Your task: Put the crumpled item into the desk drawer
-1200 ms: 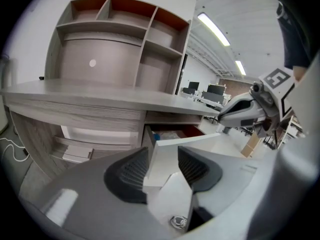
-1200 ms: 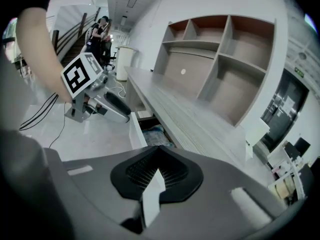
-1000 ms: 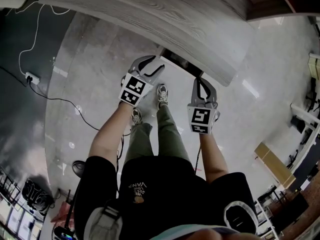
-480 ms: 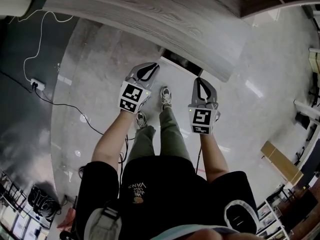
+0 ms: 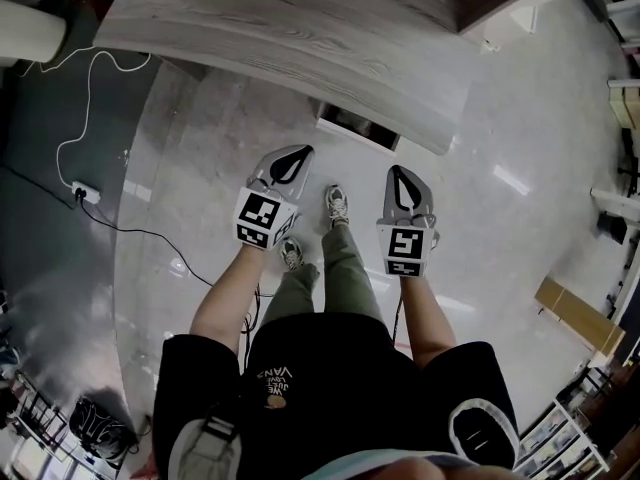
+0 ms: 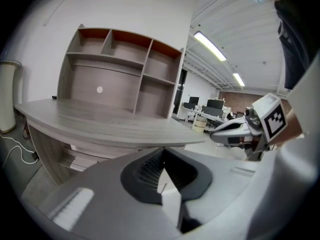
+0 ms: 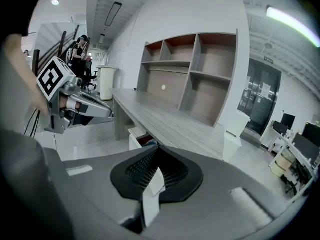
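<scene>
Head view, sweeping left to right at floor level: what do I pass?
White power strip → left hand-held gripper → forward shoe → right hand-held gripper → flat tan box. The desk drawer and rear shoe overlap the grippers sideways, so they are left out.

Both bare forearms (image 5: 232, 293) reach forward and down, side by side. The left tool (image 5: 300, 154) has its jaws pressed together on nothing. The right tool (image 5: 399, 173) is likewise closed and empty.
</scene>
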`<action>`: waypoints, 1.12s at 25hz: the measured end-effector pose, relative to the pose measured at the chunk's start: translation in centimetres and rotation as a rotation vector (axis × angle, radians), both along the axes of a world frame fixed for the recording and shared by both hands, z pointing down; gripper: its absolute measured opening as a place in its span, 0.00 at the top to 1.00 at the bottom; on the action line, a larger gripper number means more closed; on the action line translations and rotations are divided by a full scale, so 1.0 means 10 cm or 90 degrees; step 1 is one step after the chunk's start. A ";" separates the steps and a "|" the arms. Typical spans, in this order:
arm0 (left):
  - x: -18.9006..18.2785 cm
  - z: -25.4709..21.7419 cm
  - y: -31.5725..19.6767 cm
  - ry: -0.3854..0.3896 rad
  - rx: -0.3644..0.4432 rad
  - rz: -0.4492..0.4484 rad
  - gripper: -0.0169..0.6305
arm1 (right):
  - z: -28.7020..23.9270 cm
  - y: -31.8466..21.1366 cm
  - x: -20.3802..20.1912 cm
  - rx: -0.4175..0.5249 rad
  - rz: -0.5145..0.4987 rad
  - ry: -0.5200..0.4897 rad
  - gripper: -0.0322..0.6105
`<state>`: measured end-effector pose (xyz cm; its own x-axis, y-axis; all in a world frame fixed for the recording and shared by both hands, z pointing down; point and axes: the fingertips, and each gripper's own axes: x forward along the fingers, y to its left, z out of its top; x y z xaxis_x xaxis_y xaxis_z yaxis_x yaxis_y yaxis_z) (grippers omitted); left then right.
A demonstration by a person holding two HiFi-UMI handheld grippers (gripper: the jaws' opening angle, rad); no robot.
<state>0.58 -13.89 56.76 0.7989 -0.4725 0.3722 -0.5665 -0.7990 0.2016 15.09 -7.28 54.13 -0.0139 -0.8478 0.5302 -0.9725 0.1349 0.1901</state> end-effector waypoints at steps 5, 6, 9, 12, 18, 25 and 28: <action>-0.12 -0.21 0.19 0.015 0.009 -0.001 0.89 | -0.10 0.21 -0.06 0.019 0.003 0.006 0.95; -0.14 -0.26 0.22 0.017 0.012 -0.001 0.89 | -0.13 0.25 -0.08 0.021 0.005 0.003 0.95; -0.22 -0.41 0.32 0.022 0.025 -0.001 0.89 | -0.22 0.36 -0.16 0.026 0.011 0.000 0.95; -0.32 -0.54 0.40 0.040 0.030 -0.016 0.89 | -0.31 0.49 -0.22 0.024 0.019 -0.012 0.95; -0.49 -0.76 0.58 0.041 0.056 -0.017 0.89 | -0.56 0.65 -0.34 0.074 0.034 -0.041 0.95; -0.74 -1.09 0.85 0.052 0.081 -0.028 0.89 | -0.93 0.89 -0.50 0.121 0.034 -0.066 0.95; -0.86 -1.21 0.97 0.053 0.091 -0.032 0.89 | -1.02 0.98 -0.59 0.137 0.030 -0.077 0.95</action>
